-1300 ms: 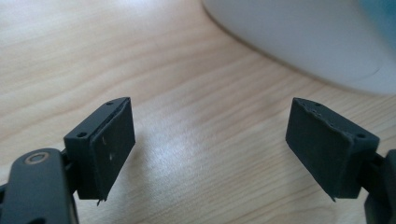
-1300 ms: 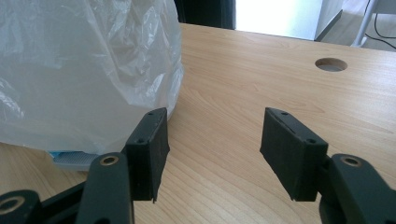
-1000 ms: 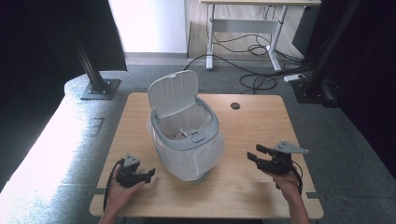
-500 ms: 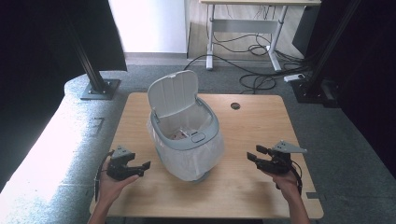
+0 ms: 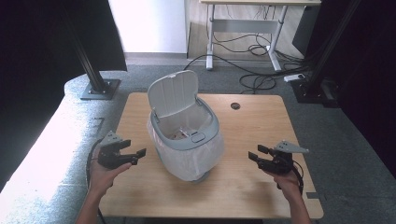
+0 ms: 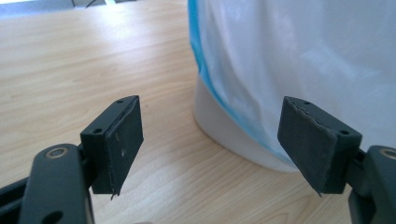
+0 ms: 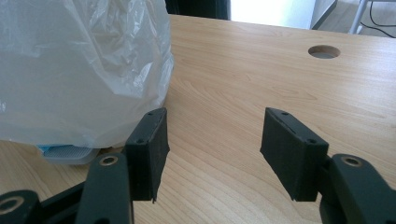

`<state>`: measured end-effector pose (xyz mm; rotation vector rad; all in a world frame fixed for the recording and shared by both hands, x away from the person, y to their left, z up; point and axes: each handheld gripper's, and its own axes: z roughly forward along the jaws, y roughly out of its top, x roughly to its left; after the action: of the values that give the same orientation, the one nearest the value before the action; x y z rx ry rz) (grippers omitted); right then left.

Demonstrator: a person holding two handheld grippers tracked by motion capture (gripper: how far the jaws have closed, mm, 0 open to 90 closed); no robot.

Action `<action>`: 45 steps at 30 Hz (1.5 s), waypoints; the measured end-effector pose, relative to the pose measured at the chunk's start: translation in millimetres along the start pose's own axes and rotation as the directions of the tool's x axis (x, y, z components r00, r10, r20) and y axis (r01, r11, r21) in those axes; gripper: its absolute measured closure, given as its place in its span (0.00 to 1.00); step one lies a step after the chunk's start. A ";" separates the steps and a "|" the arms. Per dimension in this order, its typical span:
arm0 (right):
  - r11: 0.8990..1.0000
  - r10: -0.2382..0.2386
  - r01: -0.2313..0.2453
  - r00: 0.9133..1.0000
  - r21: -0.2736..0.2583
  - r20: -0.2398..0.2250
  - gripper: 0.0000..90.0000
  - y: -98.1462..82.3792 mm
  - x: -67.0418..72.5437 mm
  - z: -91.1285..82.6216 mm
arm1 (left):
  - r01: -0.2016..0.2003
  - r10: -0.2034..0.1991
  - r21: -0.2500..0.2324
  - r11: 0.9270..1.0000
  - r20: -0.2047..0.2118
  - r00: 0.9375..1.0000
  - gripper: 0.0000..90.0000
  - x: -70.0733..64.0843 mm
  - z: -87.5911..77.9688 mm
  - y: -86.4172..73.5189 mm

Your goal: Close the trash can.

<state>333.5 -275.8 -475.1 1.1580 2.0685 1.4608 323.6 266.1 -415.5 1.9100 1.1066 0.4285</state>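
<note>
Table (image 5: 261,140): pale wood top with rounded corners; bare grain shows across the right half and along the near edge.
Cable hole (image 5: 235,106): small round opening in the table top, far side, right of centre; it shows again as a grey-rimmed hole (image 7: 323,51) in the right gripper view.
Floor (image 5: 355,154): grey carpet round the table.
Desk frame (image 5: 243,37): white metal legs on the far side of the room, beyond the table.
Cables (image 5: 254,81): black loops on the floor under that desk frame.
Power strip (image 5: 294,77): white, on the floor, far right.
Black stand foot (image 5: 99,88): flat base plate with a slanted post, far left.
</note>
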 end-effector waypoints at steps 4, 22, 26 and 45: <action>1.000 -0.003 0.003 1.000 0.009 0.002 0.45 -0.8 0.4 1.9 | -0.011 0.011 -0.014 1.000 0.015 1.000 0.25 -1.3 -6.5 9.2; 1.000 0.008 -0.008 1.000 0.013 0.013 0.45 -3.5 -3.9 2.6 | -0.031 0.035 -0.071 0.997 0.061 0.998 0.25 -3.4 -29.2 45.6; 1.000 0.010 -0.010 1.000 0.013 0.015 0.45 -3.9 -4.3 3.0 | -0.034 0.039 -0.081 0.996 0.063 0.997 0.25 -3.6 -32.2 50.8; 0.999 0.030 -0.031 0.999 0.026 0.022 0.45 -8.3 -6.4 4.9 | -0.071 0.078 -0.090 0.993 0.084 0.993 0.25 -11.4 -33.7 77.6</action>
<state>337.3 -279.0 -485.6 1.2149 2.0701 1.4334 336.9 255.8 -331.8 1.8797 0.9476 0.4235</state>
